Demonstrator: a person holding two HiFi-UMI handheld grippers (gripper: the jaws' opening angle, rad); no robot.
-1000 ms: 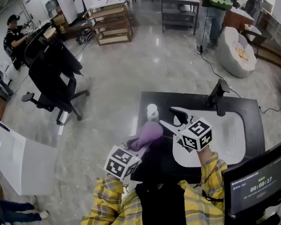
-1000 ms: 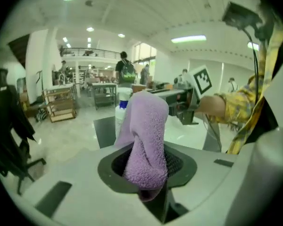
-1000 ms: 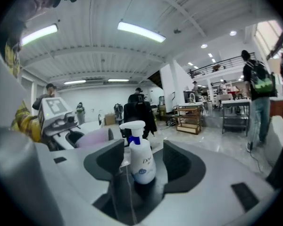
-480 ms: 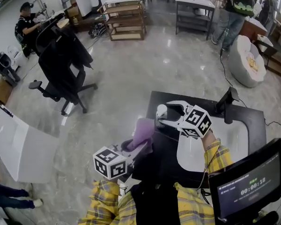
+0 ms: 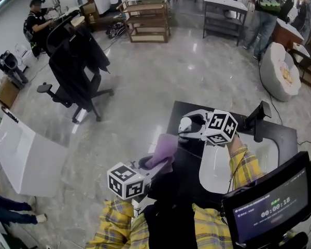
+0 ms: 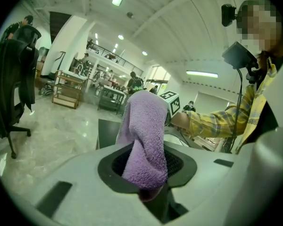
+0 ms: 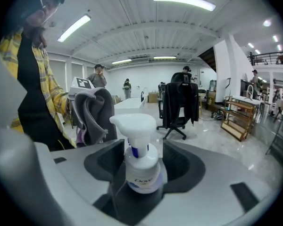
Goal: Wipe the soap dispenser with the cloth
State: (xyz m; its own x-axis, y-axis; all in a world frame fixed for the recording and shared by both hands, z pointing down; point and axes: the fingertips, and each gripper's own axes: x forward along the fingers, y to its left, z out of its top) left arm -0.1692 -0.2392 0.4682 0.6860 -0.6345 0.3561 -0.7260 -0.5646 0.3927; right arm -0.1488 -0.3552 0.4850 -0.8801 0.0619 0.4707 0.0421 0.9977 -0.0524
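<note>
A white pump soap dispenser [image 7: 140, 166] stands upright between the jaws of my right gripper [image 5: 187, 127], which is shut on its body. In the head view the dispenser [image 5: 185, 123] is over the left part of the black counter [image 5: 184, 162]. My left gripper [image 5: 149, 165] is shut on a purple cloth [image 6: 145, 135], which sticks up out of its jaws. The cloth [image 5: 164, 146] hangs a little to the lower left of the dispenser and apart from it. Seen from the right gripper view, the cloth [image 7: 92, 114] is just behind and left of the pump head.
A white sink basin [image 5: 216, 166] is set in the counter, with a black faucet [image 5: 259, 118] behind it. A screen with a timer [image 5: 272, 204] stands at the lower right. A black office chair [image 5: 75, 66] and a white panel [image 5: 26, 154] stand on the floor to the left.
My right gripper has swung left from above the basin, gone from open to shut on the dispenser, and now holds it. The left gripper with the cloth has stayed close by.
</note>
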